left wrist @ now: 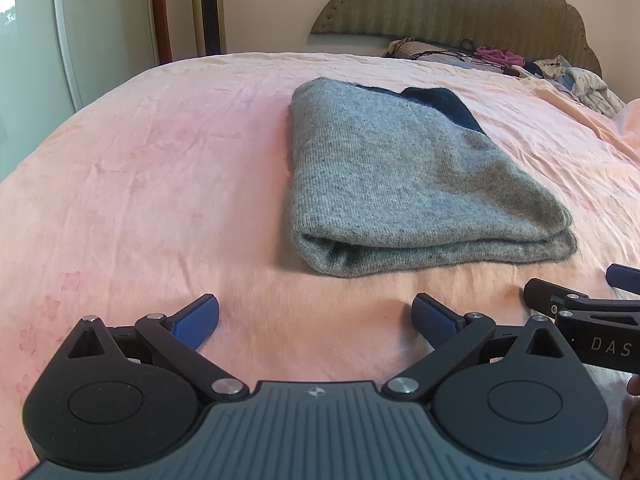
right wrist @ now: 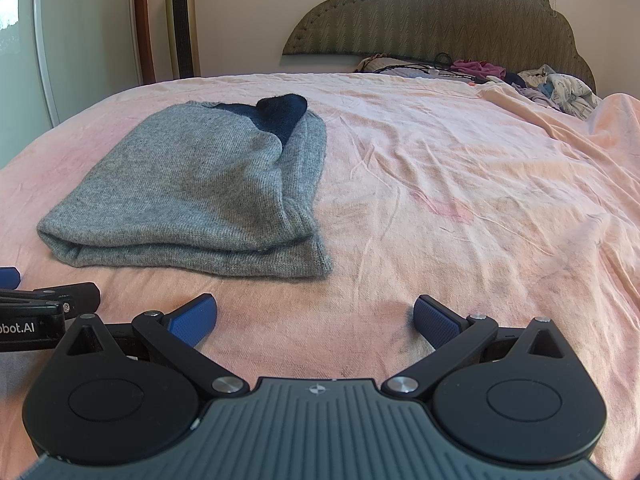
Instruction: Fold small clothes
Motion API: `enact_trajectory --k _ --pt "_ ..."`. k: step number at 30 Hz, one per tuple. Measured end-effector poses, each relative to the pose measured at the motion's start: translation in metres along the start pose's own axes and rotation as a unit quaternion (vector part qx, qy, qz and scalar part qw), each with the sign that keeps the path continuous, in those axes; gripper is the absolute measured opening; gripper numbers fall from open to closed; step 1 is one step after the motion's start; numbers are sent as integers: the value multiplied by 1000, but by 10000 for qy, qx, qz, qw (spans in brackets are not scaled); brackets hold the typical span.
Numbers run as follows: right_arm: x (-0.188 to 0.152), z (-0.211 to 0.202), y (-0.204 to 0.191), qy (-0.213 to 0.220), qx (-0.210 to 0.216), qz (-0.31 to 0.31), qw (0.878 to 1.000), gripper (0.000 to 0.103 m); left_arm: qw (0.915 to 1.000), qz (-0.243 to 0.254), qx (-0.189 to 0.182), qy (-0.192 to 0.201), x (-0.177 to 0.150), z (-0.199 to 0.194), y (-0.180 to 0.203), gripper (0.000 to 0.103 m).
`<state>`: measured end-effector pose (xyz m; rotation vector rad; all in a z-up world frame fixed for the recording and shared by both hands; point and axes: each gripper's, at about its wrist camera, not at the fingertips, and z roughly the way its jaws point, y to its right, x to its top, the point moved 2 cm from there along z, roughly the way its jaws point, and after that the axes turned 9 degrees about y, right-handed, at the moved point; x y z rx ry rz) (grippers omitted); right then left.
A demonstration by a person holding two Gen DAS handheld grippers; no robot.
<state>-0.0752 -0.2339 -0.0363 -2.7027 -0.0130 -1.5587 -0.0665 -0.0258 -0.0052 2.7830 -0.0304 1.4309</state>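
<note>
Sweater (left wrist: pixel 404 184), grey knit with a dark navy patch at its far end, lies folded into a thick rectangle on the pink bed sheet (left wrist: pixel 160 184). Its layered near edge faces me, with the fold rounded on one side and the loose hems stacked on the other. Nothing touches it.

My left tongs (left wrist: pixel 316 314) are spread wide, their blue pads (left wrist: pixel 198 318) well apart, holding nothing. They hover low over bare sheet, just short of the sweater's near edge, which sits ahead and a little to their right. My right tongs (right wrist: pixel 316 314) are also spread wide and empty, their blue pads (right wrist: pixel 434 318) over the sheet. From the right wrist view the sweater (right wrist: pixel 200 188) sits ahead and to the left, so the garment lies between the two tools, slightly beyond both. Each tool shows at the edge of the other's view, near its neighbour: the right one's black arm (left wrist: pixel 580 312) at the left view's right edge, the left one's arm (right wrist: pixel 52 300) at the right view's left edge.

At the far end of the bed, a padded headboard (right wrist: pixel 432 20) with a scalloped top stands against the wall. A heap of mixed clothes (right wrist: pixel 560 88) and a dark cord lie beneath it. A tall gold tower fan (right wrist: pixel 182 20) stands in the far left corner, beside a glass door with flower stickers.
</note>
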Motion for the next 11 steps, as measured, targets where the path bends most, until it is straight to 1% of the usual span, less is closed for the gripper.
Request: enact_trajectory --k 5,7,11 --pt "0 0 0 0 0 0 10000 103 9999 -29 -7 102 -3 -3 -2 103" --pt "0 0 0 0 0 0 10000 103 9999 -39 61 126 -3 -4 -2 103" --pt "0 0 0 -3 3 7 10000 103 9999 55 -14 139 -3 -10 -1 103"
